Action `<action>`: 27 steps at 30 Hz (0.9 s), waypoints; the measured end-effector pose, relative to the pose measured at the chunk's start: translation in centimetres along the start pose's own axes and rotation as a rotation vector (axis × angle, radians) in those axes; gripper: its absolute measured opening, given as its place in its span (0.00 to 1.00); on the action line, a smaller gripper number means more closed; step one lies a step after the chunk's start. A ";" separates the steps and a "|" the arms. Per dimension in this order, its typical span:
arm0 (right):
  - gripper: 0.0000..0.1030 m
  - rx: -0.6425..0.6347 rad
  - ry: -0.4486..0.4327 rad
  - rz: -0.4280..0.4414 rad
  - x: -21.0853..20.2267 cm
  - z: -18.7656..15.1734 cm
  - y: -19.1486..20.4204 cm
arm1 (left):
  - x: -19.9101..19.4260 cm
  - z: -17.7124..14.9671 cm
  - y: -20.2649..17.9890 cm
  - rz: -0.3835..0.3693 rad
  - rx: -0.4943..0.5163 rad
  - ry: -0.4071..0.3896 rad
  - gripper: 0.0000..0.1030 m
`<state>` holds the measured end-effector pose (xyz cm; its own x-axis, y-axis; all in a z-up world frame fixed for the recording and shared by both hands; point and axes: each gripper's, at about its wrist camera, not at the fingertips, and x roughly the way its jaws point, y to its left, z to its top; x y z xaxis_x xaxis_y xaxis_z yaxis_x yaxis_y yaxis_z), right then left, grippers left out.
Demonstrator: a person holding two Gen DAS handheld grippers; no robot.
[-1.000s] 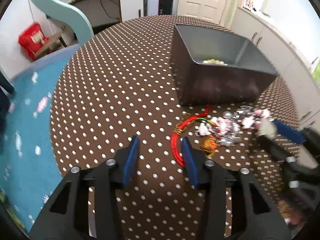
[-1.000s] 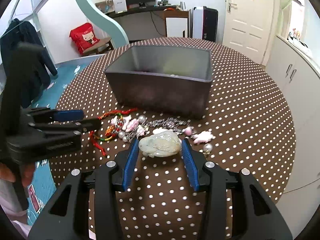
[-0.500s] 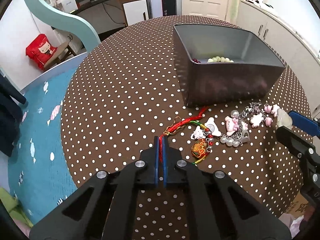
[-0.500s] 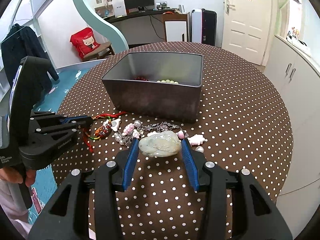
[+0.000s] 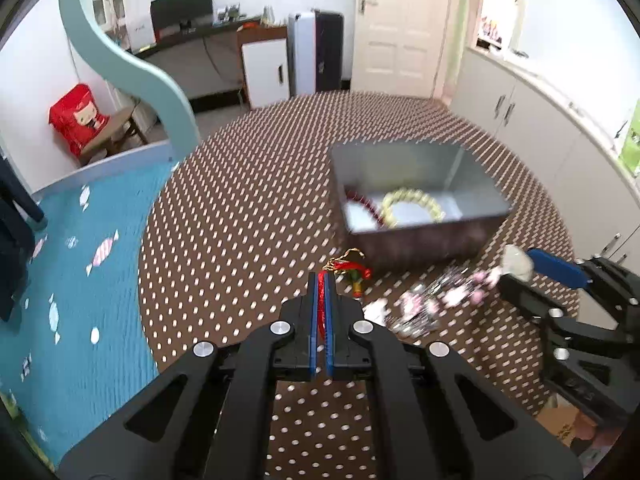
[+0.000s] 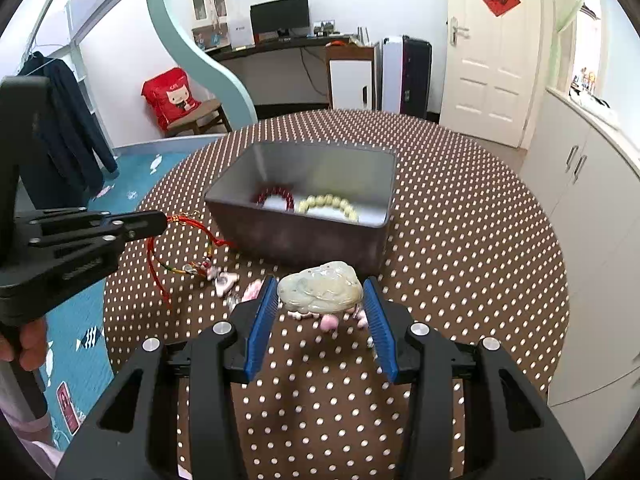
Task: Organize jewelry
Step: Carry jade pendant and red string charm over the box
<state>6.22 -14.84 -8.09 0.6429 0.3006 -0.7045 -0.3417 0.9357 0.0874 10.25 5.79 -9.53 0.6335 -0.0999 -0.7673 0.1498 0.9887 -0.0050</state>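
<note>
Because necklace is long, you grip both ends: left gripper [image 5: 321, 280] clenched on red cord [image 6: 158, 276], right gripper [image 6: 320, 300] clamps jade pendant [image 6: 320, 288]. Charms sag between, near table [image 6: 460, 240]; grey tin [image 6: 296, 236] just ahead.

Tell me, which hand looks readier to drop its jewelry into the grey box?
Probably the right: its gripper holds the jade pendant just before the grey box. The left gripper only pinches the red cord.

Polka-dot round table [image 6: 460, 240], grey box [image 6: 304, 236], trailing charms [image 6: 224, 280]
</note>
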 end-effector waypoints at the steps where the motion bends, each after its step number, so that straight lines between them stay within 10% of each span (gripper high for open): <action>1: 0.41 -0.002 -0.006 -0.002 -0.1 0.2 0.0 | -0.4 0.3 -0.4 -0.007 0.002 -0.011 0.02; 27: 0.41 -0.061 -0.154 -0.027 -2.2 5.3 -0.9 | -6.3 6.7 -1.5 -0.176 0.014 -0.177 0.02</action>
<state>8.77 -15.40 -2.90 0.7482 0.3048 -0.5893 -0.3610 0.9323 0.0240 11.14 4.18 -0.36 0.7195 -0.2897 -0.6312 0.2791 0.9528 -0.1193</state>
